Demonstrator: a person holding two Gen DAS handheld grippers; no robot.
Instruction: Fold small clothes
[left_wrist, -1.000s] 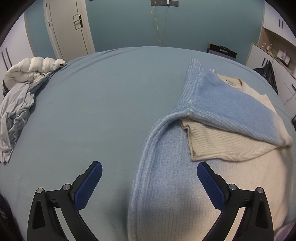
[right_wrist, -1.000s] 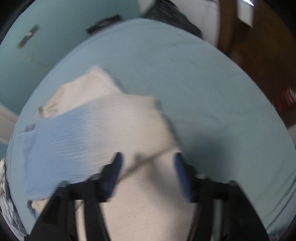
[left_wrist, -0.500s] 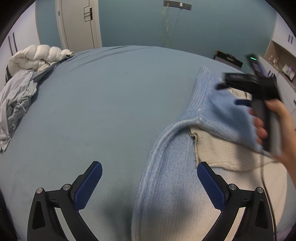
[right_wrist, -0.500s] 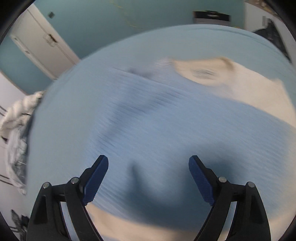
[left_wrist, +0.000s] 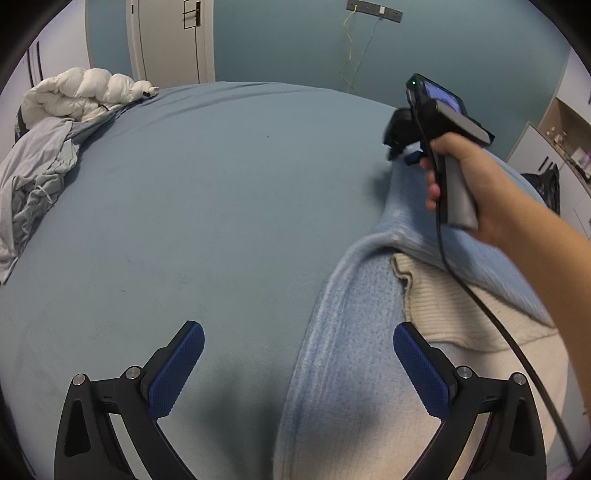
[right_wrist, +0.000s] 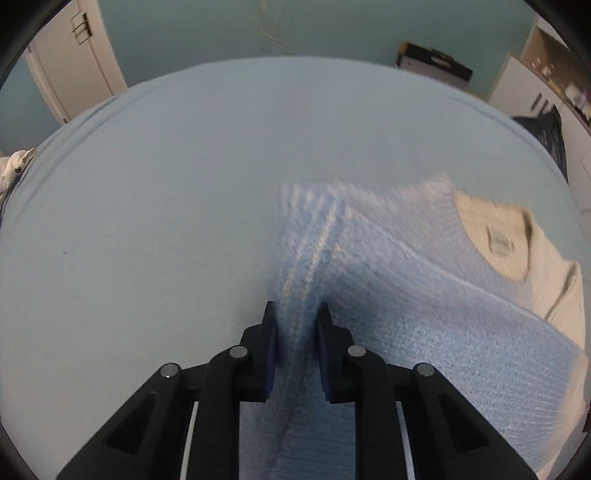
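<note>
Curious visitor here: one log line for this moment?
right gripper: closing on sweater edge | left gripper: open, empty | bed

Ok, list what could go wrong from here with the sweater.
1. The right gripper is closing on only a thin ridge of the sweater; the knit may slip out when pulled.
2. The left gripper is open, pinning nothing, so the whole sweater may drag across the bed rather than fold.

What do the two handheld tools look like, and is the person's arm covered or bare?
Both tools have black angular frames with silver rivets and dark blue textured pads. The right one has a grey pistol handle, a trailing black cable and a green indicator light. The forearm is sleeveless.
</note>
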